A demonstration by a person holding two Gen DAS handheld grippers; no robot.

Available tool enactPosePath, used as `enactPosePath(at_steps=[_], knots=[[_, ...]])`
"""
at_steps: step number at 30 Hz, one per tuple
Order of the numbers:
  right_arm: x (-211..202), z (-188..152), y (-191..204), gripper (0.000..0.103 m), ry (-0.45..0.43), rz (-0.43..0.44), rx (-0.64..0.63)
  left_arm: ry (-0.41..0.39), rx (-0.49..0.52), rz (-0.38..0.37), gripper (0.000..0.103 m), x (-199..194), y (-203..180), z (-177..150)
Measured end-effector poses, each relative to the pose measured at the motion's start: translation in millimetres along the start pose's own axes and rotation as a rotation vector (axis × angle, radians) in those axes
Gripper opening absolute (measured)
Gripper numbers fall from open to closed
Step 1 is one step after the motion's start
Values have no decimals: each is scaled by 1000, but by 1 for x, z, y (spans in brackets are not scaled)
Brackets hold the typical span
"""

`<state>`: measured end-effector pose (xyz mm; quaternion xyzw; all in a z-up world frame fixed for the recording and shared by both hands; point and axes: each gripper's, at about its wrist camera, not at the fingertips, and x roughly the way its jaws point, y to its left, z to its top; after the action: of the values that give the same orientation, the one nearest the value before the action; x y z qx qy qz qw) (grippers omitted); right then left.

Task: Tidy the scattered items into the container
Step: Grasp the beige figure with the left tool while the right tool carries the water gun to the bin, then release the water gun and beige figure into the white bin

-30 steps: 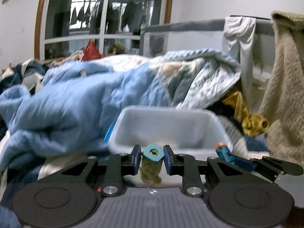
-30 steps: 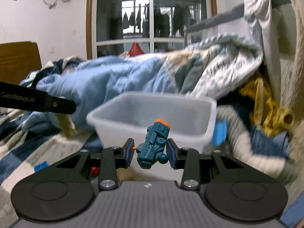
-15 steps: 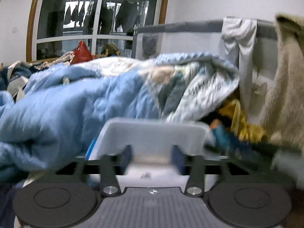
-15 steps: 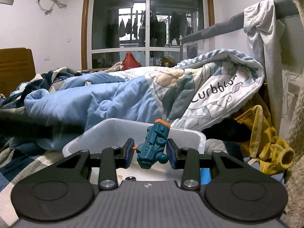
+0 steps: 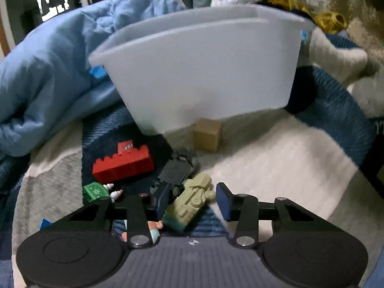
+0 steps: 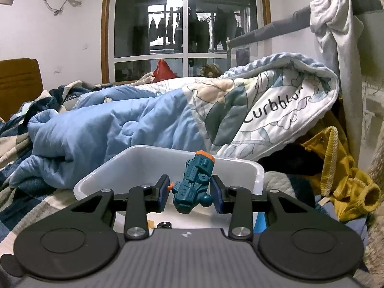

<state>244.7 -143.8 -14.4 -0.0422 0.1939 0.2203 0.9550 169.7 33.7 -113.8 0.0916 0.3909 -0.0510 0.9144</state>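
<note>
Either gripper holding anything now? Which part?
The right gripper grips the teal toy vehicle across its lower body, orange end up, above the white bin. The left gripper is open, holding nothing.

Translucent white bin [image 5: 204, 72]; red brick [image 5: 123, 165]; tan cube [image 5: 207, 134]; sage-green truck [image 5: 192, 201]; teal toy [image 6: 193, 183], orange-capped; blue quilt [image 6: 108, 124]; mustard jacket [image 6: 340, 168]; blue-padded jaws.

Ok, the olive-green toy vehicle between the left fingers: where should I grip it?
Grip the olive-green toy vehicle across its long flat flanks, from above. It lies diagonally, so rotate the open left gripper to square its pads with the sides, clear of the dark toy car touching it.
</note>
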Motion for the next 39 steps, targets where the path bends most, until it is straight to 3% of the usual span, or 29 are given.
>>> enactPosePath(at_steps=[3,6,7,12,17,21,27,30,35,39], knots=[[0,0,0,41,-1,0,2,13,2,-77,48,6,10,-1],[1,0,0,41,-1,-3,-1,22,-44,-129,37,2,15,-3],[1,0,0,41,0,-4,1,27,-43,-126,28,1,14,-4],[2,1,-2,41,7,-3,22,22,-10,-91,27,-2,3,-9],[2,-1,0,41,14,-6,15,74,-9,-110,28,8,6,-4],[3,-3,0,41,21,-9,8,-7,-20,-97,27,-13,5,4],[10,-2,-2,41,32,-20,3,-233,-108,-92,27,-67,19,64],[18,-4,-3,41,53,-23,1,-295,-106,-67,27,-75,23,103],[31,-6,-2,41,79,-20,-10,-306,-130,-25,27,-58,29,144],[39,-8,-1,41,89,-15,-18,-277,-159,11,27,-36,35,156]])
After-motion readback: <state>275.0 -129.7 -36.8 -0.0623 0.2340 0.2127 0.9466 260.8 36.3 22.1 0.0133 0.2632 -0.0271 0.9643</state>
